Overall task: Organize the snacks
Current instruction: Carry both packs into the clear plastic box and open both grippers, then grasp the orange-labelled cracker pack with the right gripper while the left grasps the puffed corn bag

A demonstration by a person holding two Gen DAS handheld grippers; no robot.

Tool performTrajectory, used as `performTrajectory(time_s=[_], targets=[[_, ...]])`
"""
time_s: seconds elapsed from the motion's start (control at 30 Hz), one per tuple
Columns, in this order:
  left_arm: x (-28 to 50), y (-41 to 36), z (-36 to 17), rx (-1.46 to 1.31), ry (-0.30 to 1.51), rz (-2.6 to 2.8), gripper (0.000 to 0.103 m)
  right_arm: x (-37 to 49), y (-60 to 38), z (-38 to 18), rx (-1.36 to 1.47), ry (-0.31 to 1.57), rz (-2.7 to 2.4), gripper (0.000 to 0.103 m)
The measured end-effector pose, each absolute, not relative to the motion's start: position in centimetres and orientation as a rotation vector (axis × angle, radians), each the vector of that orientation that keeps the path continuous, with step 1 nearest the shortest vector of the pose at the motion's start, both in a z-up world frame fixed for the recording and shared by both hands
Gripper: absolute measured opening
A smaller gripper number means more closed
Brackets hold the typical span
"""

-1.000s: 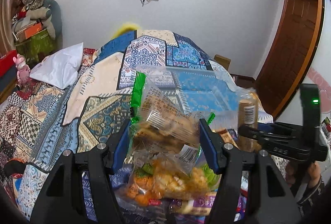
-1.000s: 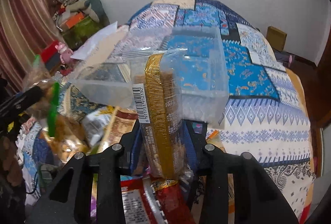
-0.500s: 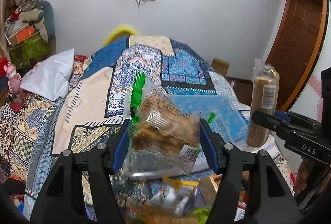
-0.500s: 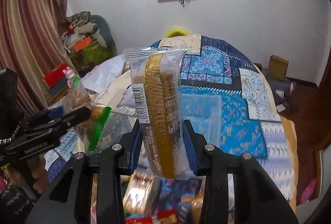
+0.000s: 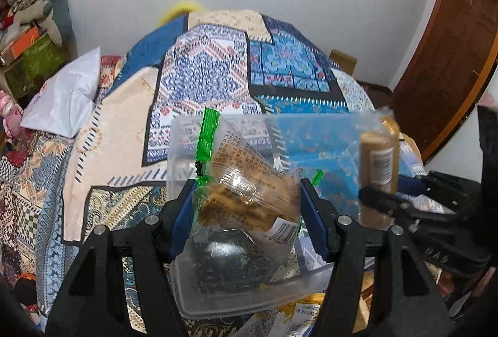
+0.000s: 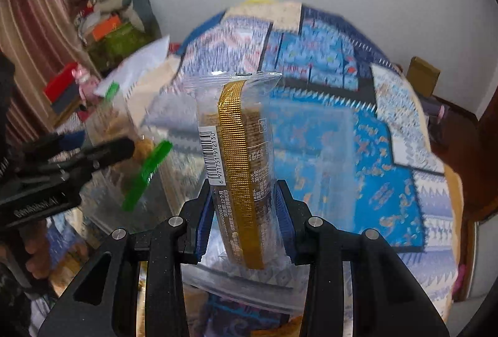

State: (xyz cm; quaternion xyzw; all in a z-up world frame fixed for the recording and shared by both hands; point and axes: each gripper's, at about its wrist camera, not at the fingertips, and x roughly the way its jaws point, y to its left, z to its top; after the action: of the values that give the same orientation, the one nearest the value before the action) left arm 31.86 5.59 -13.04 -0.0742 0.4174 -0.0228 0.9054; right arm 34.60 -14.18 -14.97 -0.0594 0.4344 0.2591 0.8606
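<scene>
My left gripper is shut on a clear snack bag with green edges, held over a clear plastic bin on the bed. My right gripper is shut on an upright clear biscuit pack with a gold stripe, also over the bin. The biscuit pack and right gripper show at the right of the left wrist view. The left gripper with its green-edged bag shows at the left of the right wrist view.
The bin sits on a patterned blue and beige quilt. Several loose snack packets lie below the bin's near edge. A white pillow lies at the left. A wooden door stands at the right.
Both grippers have come down and forward with their packs, from held high above the bed to just over the clear bin. Both stay shut on their packs.
</scene>
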Motion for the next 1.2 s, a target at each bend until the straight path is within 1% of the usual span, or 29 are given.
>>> performTrajectory(time_s=[0.13,0.3,0.4,0.5,0.57,0.6,0.63,0.7,0.93,1.2], targets=[[32.4,5.9,-13.7,-0.186,0.916,-0.049,0.068,34.4,-13.8,-15.8,-0.148,0.947,0.538,0.037],[31.3,6.0,-12.3,-0.198,0.883,-0.056,0.071,33.1,-14.8,-14.0,-0.113,0.905,0.551,0.039],[29.6,6.0,-10.7,-0.179,0.842,-0.047,0.076,32.1,-15.6,-12.6,-0.110,0.871,0.548,0.039],[27.6,5.9,-9.3,-0.155,0.818,-0.045,0.079,30.5,-16.9,-11.4,-0.101,0.844,0.549,0.039],[26.2,6.0,-8.8,-0.145,0.811,-0.039,0.084,29.7,-17.7,-10.7,-0.103,0.829,0.543,0.042],[25.6,6.0,-8.8,-0.140,0.809,-0.035,0.088,28.9,-18.3,-10.5,-0.104,0.817,0.538,0.048],[24.8,5.9,-8.8,-0.132,0.805,-0.028,0.090,28.2,-18.8,-10.3,-0.105,0.808,0.533,0.054],[23.3,5.9,-9.0,-0.113,0.808,-0.017,0.091,27.3,-19.7,-10.1,-0.104,0.794,0.524,0.060],[19.3,5.4,-12.1,-0.090,0.888,-0.012,0.091,24.9,-22.6,-12.2,-0.117,0.837,0.490,0.061],[17.0,3.0,-14.5,-0.037,0.930,-0.080,0.091,24.7,-24.0,-17.3,-0.157,0.947,0.457,0.061]])
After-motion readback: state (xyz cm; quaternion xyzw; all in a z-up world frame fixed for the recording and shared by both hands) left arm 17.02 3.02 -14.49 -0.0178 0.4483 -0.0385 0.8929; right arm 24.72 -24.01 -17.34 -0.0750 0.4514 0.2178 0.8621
